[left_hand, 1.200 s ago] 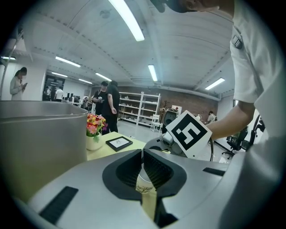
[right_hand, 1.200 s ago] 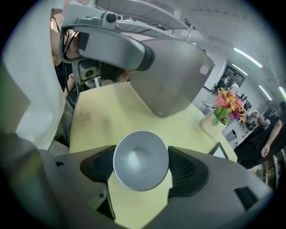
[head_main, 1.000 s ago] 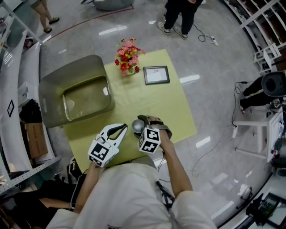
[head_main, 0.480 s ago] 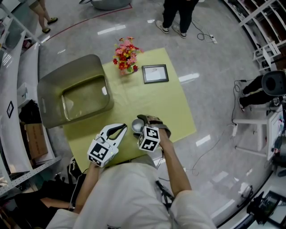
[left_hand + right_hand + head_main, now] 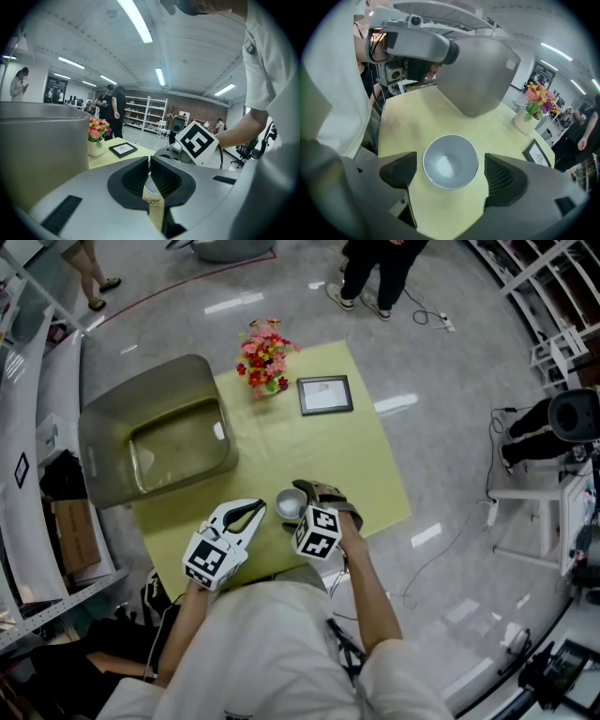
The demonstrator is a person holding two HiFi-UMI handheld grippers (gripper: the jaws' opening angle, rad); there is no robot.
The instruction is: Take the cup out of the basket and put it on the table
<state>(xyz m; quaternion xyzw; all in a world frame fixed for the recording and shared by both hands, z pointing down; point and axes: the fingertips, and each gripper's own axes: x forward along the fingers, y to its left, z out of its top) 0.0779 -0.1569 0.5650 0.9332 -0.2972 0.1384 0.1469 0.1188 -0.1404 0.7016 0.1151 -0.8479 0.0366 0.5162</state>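
A white paper cup [image 5: 289, 503] [image 5: 450, 161] stands upright, mouth up, on the yellow table [image 5: 361, 460] near its front edge. My right gripper [image 5: 294, 506] [image 5: 450, 174] straddles it. Its jaws are opening, and a gap shows between each pad and the cup's wall. The grey basket [image 5: 112, 399] [image 5: 483, 75] sits at the table's left rear, with nothing visible inside. My left gripper [image 5: 259, 510] [image 5: 149, 161] hovers just left of the cup, shut with nothing in it. Past its jaws a sliver of the cup [image 5: 152, 197] shows.
A vase of flowers [image 5: 266, 354] [image 5: 536, 102] and a small picture frame [image 5: 325, 395] [image 5: 123, 149] stand at the table's far side. A person's legs [image 5: 375, 268] are beyond the table. Shelving lines the left, with cables and equipment on the floor to the right.
The cup, seen from its grey outside a second ago, now stands mouth up on the table. The right gripper's jaws have spread off it. The left gripper has stayed in place.
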